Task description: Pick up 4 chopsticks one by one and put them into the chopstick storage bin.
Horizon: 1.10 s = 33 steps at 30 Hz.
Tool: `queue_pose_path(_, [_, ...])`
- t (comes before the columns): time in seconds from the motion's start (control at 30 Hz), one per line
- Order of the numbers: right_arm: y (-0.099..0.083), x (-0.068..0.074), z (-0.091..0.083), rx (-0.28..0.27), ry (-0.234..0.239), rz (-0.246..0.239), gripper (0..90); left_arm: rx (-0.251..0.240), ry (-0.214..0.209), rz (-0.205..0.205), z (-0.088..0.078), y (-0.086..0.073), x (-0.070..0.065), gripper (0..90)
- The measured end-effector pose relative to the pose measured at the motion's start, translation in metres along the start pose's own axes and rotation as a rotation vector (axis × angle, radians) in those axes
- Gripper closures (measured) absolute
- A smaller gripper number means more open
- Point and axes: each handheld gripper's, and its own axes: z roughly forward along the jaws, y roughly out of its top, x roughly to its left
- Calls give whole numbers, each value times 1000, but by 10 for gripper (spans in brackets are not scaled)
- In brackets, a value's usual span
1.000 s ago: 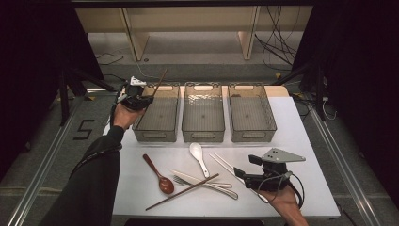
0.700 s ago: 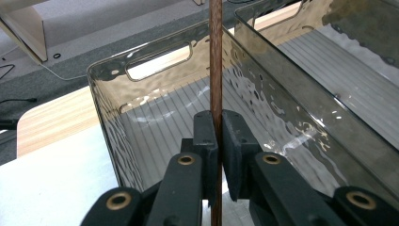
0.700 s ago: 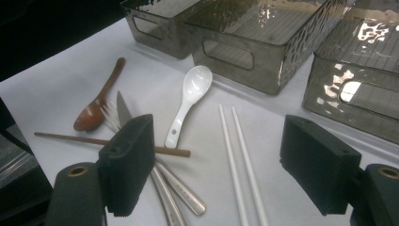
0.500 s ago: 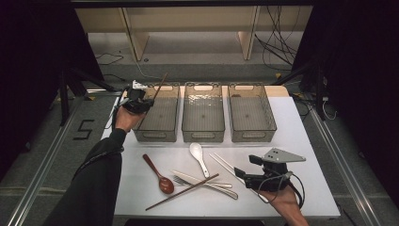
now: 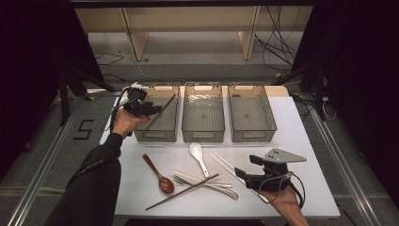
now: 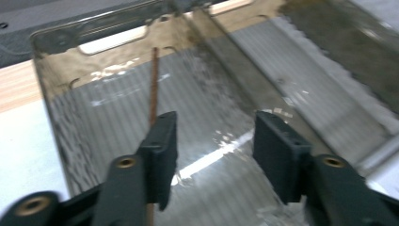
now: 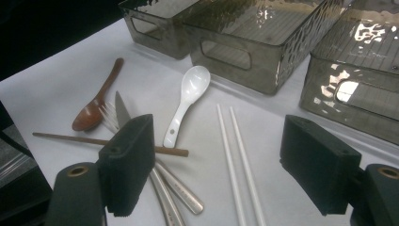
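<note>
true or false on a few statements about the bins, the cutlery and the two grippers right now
1. The left gripper is over the left bin. True.
2. The left gripper is clamped shut on the brown chopstick. False: its jaws have just been opening, and the chopstick lies along one pad with a wide gap to the other.
3. The white spoon is in the middle bin. False: it lies on the table in front of the bins.
4. A pair of white chopsticks lies ahead of the right gripper, whose jaws are open. True.
5. The wooden spoon rests in the right bin. False: it is on the table, left of the fork.
</note>
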Motion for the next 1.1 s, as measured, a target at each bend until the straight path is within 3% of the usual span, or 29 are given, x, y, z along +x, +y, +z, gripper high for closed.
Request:
queue_pose_path(0.13, [0,0,0,2,-2,-1,277,-23,-47,1,-23,-7,-20,353])
queue_pose_path(0.3, [0,0,0,2,-3,-2,277,-20,-89,79,-42,-24,-47,296])
queue_pose_path(0.37, [0,1,1,2,-3,-3,277,0,-139,102,-43,-31,-56,296])
queue_pose_path(0.47, [0,2,2,6,-3,-7,277,15,-166,118,-44,-42,-66,284])
queue_pose_path(0.57, [1,3,2,8,-4,-10,277,34,-160,135,-45,-48,-75,259])
queue_pose_path(0.7, [1,3,1,4,-6,-12,277,67,-186,155,-44,-58,-90,230])
queue_pose_path(0.87, [1,1,0,1,-6,-11,277,117,-191,216,-42,-70,-112,211])
queue_pose_path(1.1, [1,2,-1,3,-8,-12,277,176,-227,269,-33,-92,-138,189])
